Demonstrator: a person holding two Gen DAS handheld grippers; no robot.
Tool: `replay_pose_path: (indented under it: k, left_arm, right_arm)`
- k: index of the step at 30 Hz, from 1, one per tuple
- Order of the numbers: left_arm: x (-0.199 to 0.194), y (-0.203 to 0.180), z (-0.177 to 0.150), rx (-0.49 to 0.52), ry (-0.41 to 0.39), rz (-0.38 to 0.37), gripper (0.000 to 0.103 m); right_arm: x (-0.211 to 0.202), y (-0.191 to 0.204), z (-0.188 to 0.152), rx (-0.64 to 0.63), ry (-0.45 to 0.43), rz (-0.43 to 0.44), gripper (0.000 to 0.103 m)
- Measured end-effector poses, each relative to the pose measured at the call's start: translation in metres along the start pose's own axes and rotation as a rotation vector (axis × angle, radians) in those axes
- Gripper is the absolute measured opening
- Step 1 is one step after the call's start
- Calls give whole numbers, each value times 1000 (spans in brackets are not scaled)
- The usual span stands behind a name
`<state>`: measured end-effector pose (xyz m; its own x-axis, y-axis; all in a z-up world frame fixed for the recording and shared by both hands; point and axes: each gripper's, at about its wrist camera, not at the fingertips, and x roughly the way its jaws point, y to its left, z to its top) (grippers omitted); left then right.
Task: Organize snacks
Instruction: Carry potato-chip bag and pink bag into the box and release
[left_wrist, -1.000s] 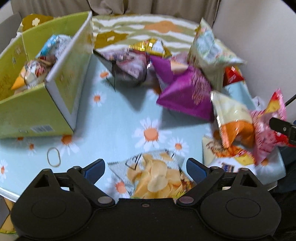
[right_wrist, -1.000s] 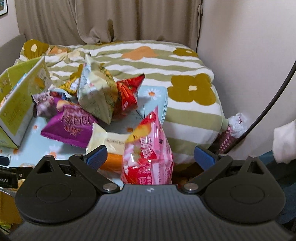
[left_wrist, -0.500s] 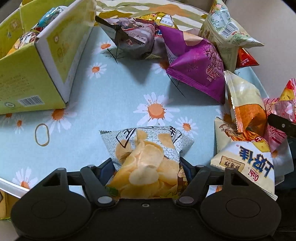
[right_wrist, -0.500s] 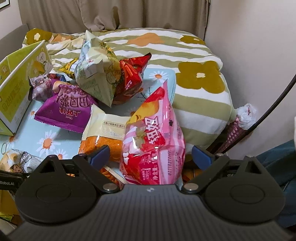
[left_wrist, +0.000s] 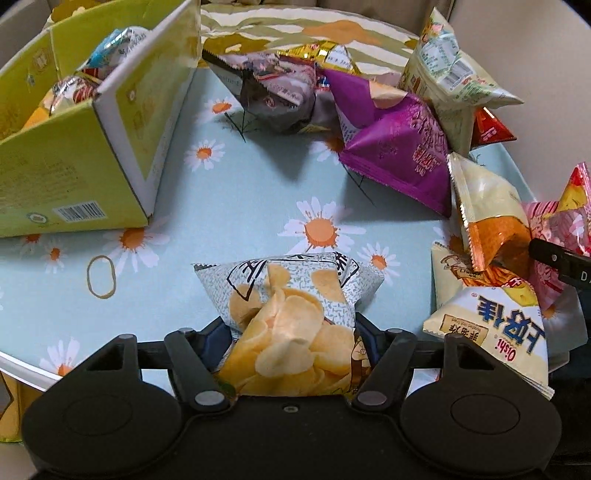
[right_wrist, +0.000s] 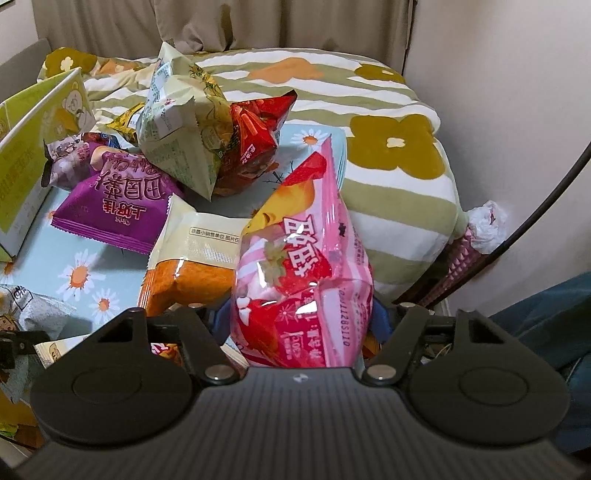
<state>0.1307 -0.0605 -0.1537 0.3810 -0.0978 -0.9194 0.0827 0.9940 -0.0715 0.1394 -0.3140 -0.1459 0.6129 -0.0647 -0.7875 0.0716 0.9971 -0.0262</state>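
My left gripper (left_wrist: 290, 338) is shut on a grey potato chip bag (left_wrist: 291, 295) at the near edge of the daisy-print table (left_wrist: 236, 206). My right gripper (right_wrist: 301, 319) is shut on a pink strawberry snack bag (right_wrist: 306, 273) that stands upright between the jaws. A green cardboard box (left_wrist: 74, 155) at the left of the table holds several snack packs. Loose bags lie at the right: a purple one (left_wrist: 402, 151), a cream and orange one (left_wrist: 487, 218) and a pale green one (left_wrist: 447, 77).
A red bag (right_wrist: 255, 147) leans behind the pale green bag (right_wrist: 181, 125). A cream Oishi bag (left_wrist: 495, 336) lies at the near right. A rubber band (left_wrist: 101, 277) lies at the near left. A striped floral blanket (right_wrist: 369, 122) lies beyond the table; a wall stands at right.
Both grippers have closed: the left on the potato chip bag, the right on the pink strawberry bag, after moving forward onto them.
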Motion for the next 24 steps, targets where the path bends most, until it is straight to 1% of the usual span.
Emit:
replay_pose_path:
  k: [2, 5, 12, 16, 21, 24]
  left_arm:
    - [-5, 0, 0, 2, -14, -2, 72]
    - [-14, 1, 0, 5, -43, -4, 71]
    - [-45, 5, 1, 2, -129, -9, 71]
    - [-70, 13, 2, -10, -195, -11, 71]
    - [-104, 32, 9, -25, -289, -3, 70]
    - [-122, 48, 18, -29, -339, 3, 71]
  right_arm:
    - [-4, 0, -1, 5, -8, -5, 78]
    - [-10, -1, -1, 15, -18, -5, 76]
    - [-34, -3, -1, 28, -67, -16, 76]
    - [-55, 2, 3, 19, -103, -11, 75]
    - [-83, 16, 15, -2, -152, 10, 75]
    - [-98, 35, 27, -15, -189, 39, 75]
